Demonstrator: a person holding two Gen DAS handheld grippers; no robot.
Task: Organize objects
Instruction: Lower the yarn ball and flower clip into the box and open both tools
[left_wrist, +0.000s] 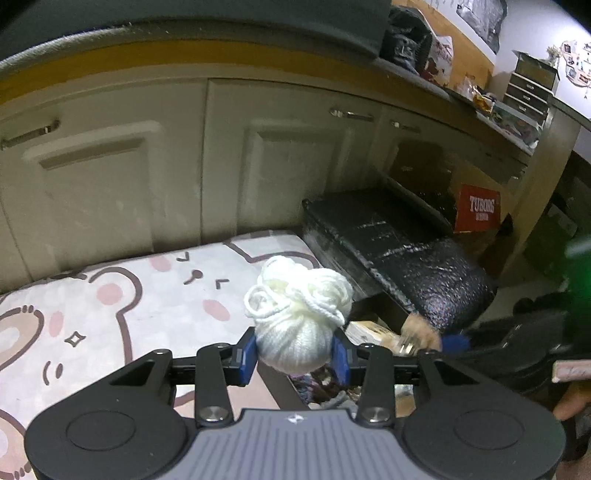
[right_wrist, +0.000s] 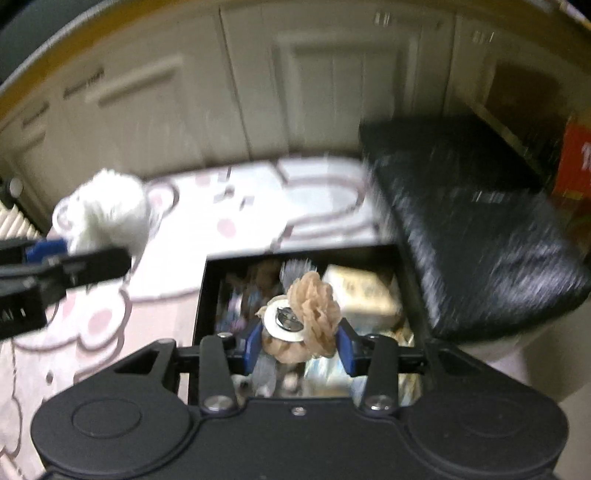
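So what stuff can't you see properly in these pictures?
- Right wrist view: the things inside the open black box are smeared by motion blur, and the right gripper with its tan yarn ball covers some.
- Left wrist view: the box is mostly hidden behind the left gripper and its white yarn ball.
- Left wrist view: the shelf clutter is too small to identify.

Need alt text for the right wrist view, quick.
The right tool grips a tan yarn ball over an open black storage box full of items. At left, the left tool holds white yarn above a bear-print rug.
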